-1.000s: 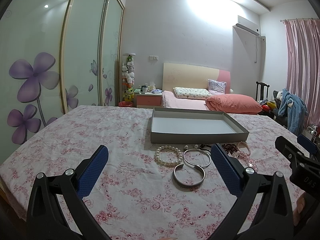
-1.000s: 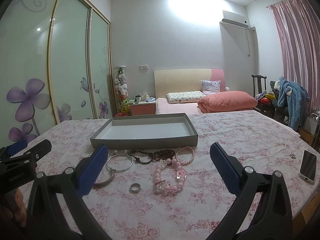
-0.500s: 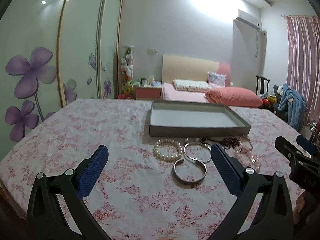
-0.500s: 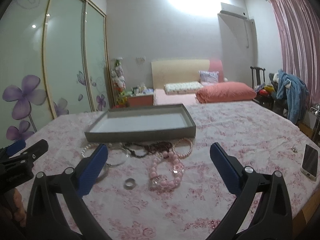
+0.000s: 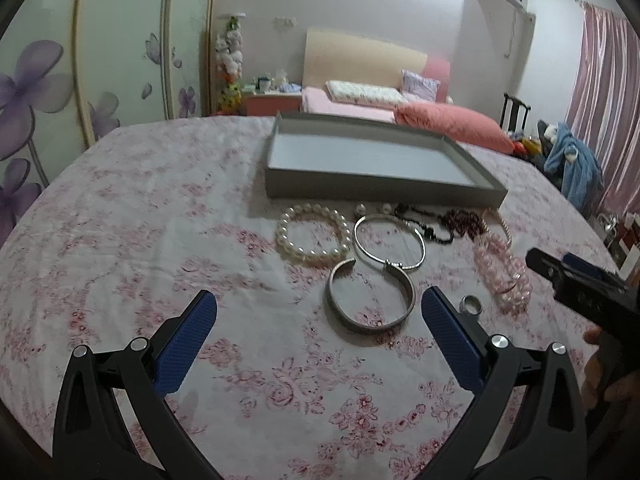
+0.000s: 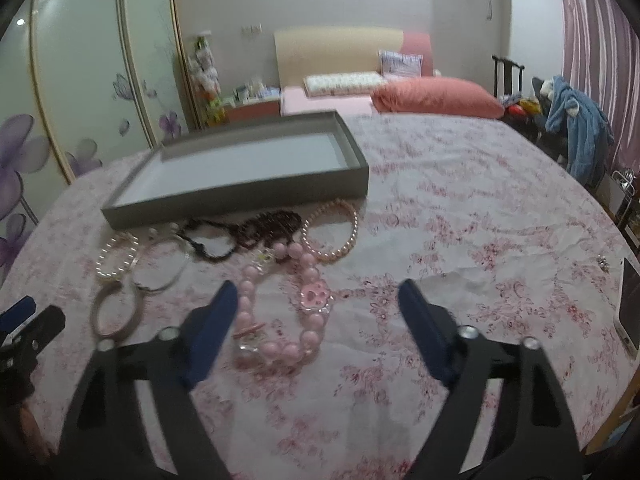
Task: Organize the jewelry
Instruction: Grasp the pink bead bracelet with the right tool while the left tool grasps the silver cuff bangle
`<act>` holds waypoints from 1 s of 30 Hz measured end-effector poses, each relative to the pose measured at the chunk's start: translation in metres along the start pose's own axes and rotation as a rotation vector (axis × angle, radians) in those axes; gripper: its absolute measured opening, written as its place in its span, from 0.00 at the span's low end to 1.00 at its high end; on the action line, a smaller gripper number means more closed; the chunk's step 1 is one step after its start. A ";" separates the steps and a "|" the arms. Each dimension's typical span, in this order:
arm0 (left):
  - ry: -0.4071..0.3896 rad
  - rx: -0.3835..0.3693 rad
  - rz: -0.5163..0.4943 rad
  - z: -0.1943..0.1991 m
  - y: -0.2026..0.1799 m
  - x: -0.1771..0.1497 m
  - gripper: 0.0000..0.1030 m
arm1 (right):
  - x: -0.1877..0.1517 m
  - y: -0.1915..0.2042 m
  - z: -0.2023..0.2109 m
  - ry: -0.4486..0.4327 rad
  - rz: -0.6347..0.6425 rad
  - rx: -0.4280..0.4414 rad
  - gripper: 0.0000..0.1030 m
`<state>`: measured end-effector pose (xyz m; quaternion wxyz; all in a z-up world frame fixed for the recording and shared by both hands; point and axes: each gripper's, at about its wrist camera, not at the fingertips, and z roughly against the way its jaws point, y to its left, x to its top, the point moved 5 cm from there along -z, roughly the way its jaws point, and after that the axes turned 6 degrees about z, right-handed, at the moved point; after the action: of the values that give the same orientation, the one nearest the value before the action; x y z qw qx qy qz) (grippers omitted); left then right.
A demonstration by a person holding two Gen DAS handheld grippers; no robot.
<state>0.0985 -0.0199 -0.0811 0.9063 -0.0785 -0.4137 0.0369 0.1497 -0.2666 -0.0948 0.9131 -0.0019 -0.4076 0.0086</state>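
Note:
Several pieces of jewelry lie on the floral cloth in front of an empty grey tray. My left gripper is open and hovers just short of a wide silver cuff. Beyond the cuff lie a white pearl bracelet, a thin silver bangle and a small ring. My right gripper has its jaws closing. The chunky pink bead bracelet lies between its fingers, and the pads are not touching it. A dark bead necklace and a small-beaded pink bracelet lie further back, beside the tray.
A phone lies near the table's right edge. Behind the table stand a bed with a coral pillow, sliding wardrobe doors on the left, and a chair with a blue garment on the right.
Both grippers have moved forward and tipped down toward the jewelry. The right jaws have narrowed, and the pink bead bracelet now lies between its fingers.

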 end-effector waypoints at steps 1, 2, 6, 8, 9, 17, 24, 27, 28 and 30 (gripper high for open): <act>0.018 -0.003 -0.009 -0.003 -0.003 -0.001 0.98 | 0.000 0.000 -0.004 0.017 0.002 0.000 0.66; 0.029 -0.001 -0.015 -0.005 -0.005 -0.002 0.98 | -0.001 0.000 -0.008 0.033 0.003 -0.001 0.63; 0.084 0.037 -0.030 -0.019 -0.009 -0.003 0.98 | -0.004 0.000 -0.024 0.097 0.007 -0.003 0.50; 0.113 0.047 -0.028 -0.026 -0.010 -0.004 0.98 | -0.007 0.002 -0.029 0.124 0.011 0.001 0.41; 0.123 0.052 -0.030 -0.030 -0.010 -0.004 0.98 | -0.008 0.002 -0.032 0.138 0.012 0.000 0.40; 0.215 0.054 -0.041 -0.054 -0.019 -0.008 0.98 | -0.005 0.005 -0.033 0.148 0.028 -0.013 0.31; 0.208 0.063 -0.067 -0.060 -0.029 -0.003 0.81 | -0.003 0.007 -0.033 0.151 0.042 -0.017 0.30; 0.203 0.064 -0.080 -0.060 -0.032 -0.003 0.76 | -0.003 0.008 -0.033 0.152 0.039 -0.014 0.30; 0.202 0.062 -0.081 -0.059 -0.032 -0.002 0.75 | -0.004 0.007 -0.033 0.153 0.038 -0.012 0.30; 0.197 0.056 -0.075 -0.057 -0.030 -0.001 0.68 | -0.003 0.008 -0.033 0.154 0.036 -0.010 0.30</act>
<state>0.1407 -0.0561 -0.1137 0.9451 -0.0408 -0.3242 0.0065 0.1724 -0.2590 -0.1195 0.9414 -0.0144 -0.3363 0.0228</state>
